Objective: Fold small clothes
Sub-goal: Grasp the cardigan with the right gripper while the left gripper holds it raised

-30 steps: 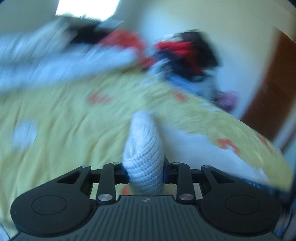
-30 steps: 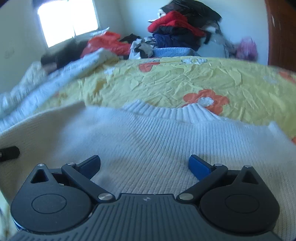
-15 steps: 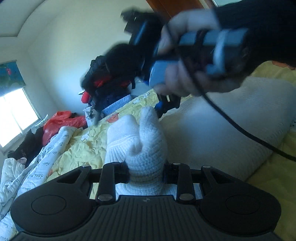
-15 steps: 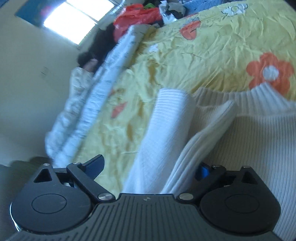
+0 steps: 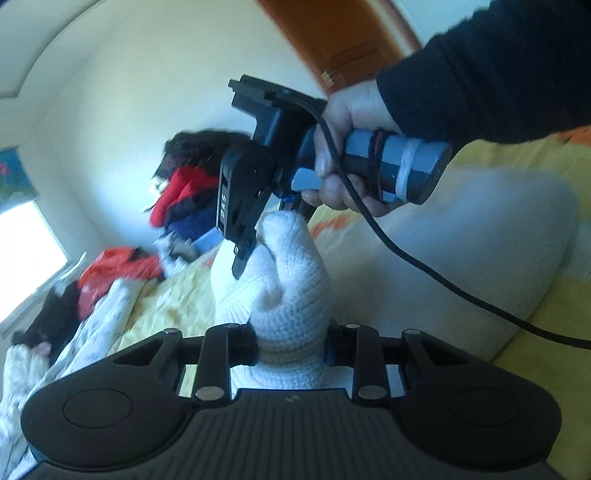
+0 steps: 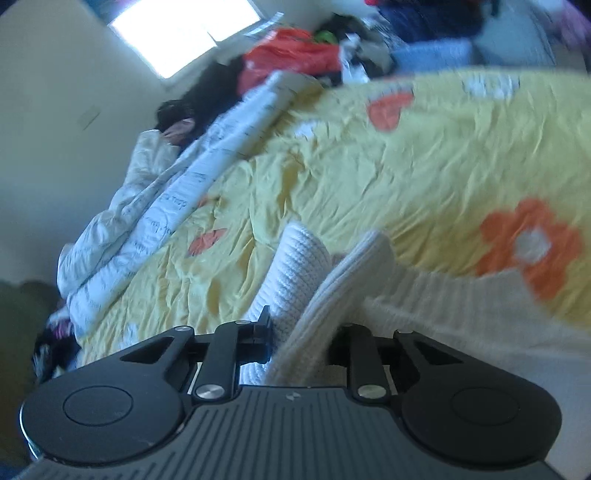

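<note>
Bedroom with pale cream walls (image 5: 122, 110). Bright window (image 6: 184, 29) at far side, daylight entering. Bed under wrinkled yellow sheet (image 6: 424, 155) with orange flowers. White printed quilt (image 6: 166, 199) bunched along edge. Heaped clothing (image 5: 184, 195) against wall. Brown wooden door (image 5: 332, 40) beyond.

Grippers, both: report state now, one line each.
Left gripper: shut on a bunched fold of the white knit sweater.
Right gripper: jaws closing, with folds of that sweater between them.
</note>
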Demonstrator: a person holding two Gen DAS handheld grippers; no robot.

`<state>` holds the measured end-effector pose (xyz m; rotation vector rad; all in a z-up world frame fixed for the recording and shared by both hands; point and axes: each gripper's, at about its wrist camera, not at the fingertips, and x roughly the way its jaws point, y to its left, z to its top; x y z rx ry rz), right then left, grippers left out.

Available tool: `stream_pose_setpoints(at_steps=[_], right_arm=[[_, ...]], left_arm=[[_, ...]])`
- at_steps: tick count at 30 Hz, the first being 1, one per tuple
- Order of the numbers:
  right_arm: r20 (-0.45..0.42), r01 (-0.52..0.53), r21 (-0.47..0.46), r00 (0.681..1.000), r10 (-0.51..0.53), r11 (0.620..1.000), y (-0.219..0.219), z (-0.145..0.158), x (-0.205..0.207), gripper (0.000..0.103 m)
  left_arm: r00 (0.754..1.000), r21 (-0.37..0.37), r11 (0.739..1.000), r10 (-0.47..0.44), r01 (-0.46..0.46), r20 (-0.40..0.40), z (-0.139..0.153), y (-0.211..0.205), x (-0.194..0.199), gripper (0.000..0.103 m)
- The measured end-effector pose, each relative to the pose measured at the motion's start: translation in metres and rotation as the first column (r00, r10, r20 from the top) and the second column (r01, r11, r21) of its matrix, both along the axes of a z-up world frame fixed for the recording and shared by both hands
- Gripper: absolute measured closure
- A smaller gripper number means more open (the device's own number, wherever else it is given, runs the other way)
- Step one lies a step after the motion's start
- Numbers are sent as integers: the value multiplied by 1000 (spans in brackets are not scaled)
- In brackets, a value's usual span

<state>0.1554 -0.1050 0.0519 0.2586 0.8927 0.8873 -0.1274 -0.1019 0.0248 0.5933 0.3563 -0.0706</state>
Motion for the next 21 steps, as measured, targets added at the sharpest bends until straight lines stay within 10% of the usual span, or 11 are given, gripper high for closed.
stream_pose_setpoints(at_steps=[9,16,19,21], right_arm=[[65,55,-97,997,-49,994,-124,25,-1,80],[1,164,-134,986,-166,977,-197,-22,-10,79],[-66,270,-82,959,-275,959,-215,-48,-13,51],[-134,339,3,932,-336,941,-231,-54,-16,51]], left_arm=[[969,-61,967,-248,248,10,17,-94,9,74],[927,-60,932,-361,356,-100,-22,-156,18,74],[930,17,930,-367,368,-39,-42,-153,28,71],[917,23,917,-398,398,-13,-37,-143,21,65]])
